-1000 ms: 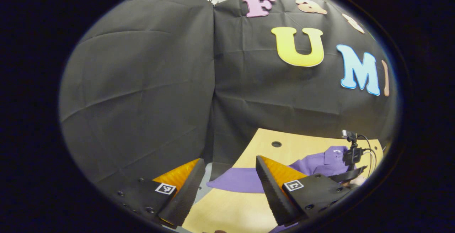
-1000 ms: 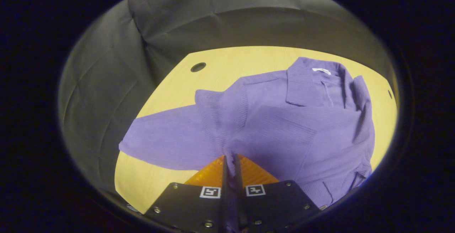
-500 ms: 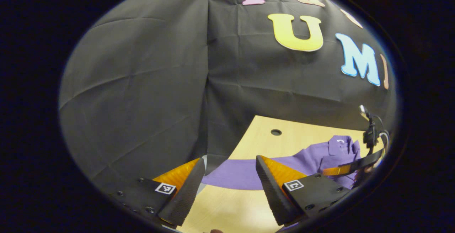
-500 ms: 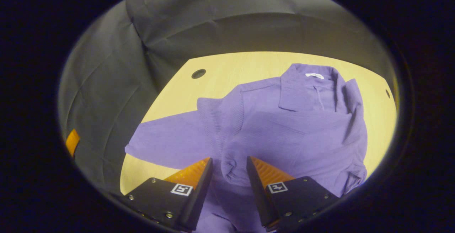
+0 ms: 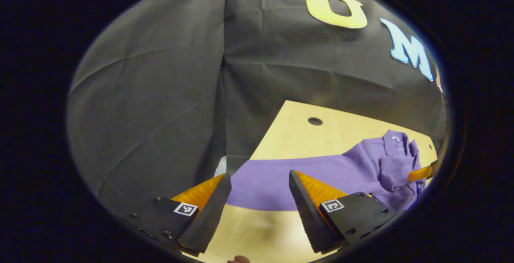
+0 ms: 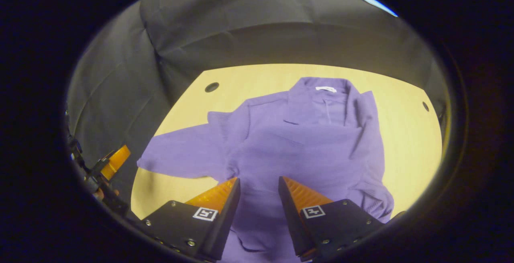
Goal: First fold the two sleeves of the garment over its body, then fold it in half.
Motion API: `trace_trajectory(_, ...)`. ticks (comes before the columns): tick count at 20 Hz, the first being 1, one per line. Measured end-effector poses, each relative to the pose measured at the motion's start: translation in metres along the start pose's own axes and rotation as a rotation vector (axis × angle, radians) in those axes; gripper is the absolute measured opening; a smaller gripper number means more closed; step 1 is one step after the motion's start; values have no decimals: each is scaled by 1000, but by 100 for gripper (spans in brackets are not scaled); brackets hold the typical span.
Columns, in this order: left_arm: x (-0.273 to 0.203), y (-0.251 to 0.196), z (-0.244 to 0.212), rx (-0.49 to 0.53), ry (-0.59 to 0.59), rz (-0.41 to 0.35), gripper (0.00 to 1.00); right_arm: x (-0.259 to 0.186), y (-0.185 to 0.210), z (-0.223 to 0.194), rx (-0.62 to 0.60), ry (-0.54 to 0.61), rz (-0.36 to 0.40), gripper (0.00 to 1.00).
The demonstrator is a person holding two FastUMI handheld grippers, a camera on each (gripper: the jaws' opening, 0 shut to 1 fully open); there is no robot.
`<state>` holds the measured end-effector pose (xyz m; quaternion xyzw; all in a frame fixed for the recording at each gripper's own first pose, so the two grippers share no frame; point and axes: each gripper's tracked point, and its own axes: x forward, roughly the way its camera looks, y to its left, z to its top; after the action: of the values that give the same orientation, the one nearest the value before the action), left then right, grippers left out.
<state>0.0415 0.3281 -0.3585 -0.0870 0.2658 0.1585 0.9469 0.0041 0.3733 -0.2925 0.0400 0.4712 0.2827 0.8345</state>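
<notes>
A purple collared garment (image 6: 305,142) lies face up on the wooden table (image 6: 405,134). One sleeve (image 6: 367,126) is folded over its body on the right in the right gripper view. The other sleeve (image 6: 180,158) stretches out flat to the left. My right gripper (image 6: 259,182) hangs open just above the lower body, with nothing between its fingers. In the left gripper view the outstretched sleeve (image 5: 273,176) runs across just beyond my left gripper (image 5: 260,176), which is open and holds nothing. The left gripper (image 6: 112,162) also shows at the left edge of the right gripper view.
The table (image 5: 297,134) has a round cable hole (image 5: 315,121) near its far left corner, the same hole (image 6: 211,87) lying beyond the garment's shoulder. A second small hole (image 6: 425,106) sits at the right. Black cloth walls close in behind and to the left.
My right gripper has opened, let go of the fabric it was pinching, and drawn back. My left gripper has tipped down and come closer to the outstretched sleeve.
</notes>
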Motion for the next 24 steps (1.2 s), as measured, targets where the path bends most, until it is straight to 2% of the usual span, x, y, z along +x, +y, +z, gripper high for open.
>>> trace_trajectory(1,6,0,-7,2,13,-2,100,-3,-6,-2,9,0,-9,62)
trace_trajectory(2,13,-2,-14,5,30,-7,96,-6,-12,-4,18,5,-18,62)
trace_trajectory(3,22,-1,-25,14,49,-2,100,-7,-17,-8,27,5,-26,62)
trace_trajectory(5,34,-1,-41,24,83,2,97,-12,-27,-13,40,7,-42,62)
trace_trajectory(6,38,-1,-47,24,98,2,100,-16,-31,-15,46,8,-48,62)
trace_trajectory(9,42,-2,-68,28,150,7,100,-21,-43,-21,62,9,-63,62)
trace_trajectory(10,40,-4,-77,26,170,14,93,-23,-46,-22,69,7,-67,62)
trace_trajectory(12,42,-3,-75,25,156,21,99,-26,-50,-24,85,4,-72,62)
trace_trajectory(15,43,-6,-73,20,143,14,97,-29,-57,-28,103,-1,-79,62)
trace_trajectory(17,45,-16,-74,23,134,0,87,-32,-60,-32,115,-3,-81,62)
trace_trajectory(18,47,-20,-74,24,130,-9,74,-33,-61,-33,120,-4,-83,62)
trace_trajectory(19,47,-23,-74,19,124,-19,68,-34,-62,-36,125,-6,-82,62)
trace_trajectory(22,51,-32,-71,-3,116,-21,17,-36,-66,-43,136,-3,-83,62)
trace_trajectory(24,50,-30,-72,6,121,-7,14,-39,-69,-47,146,-5,-85,62)
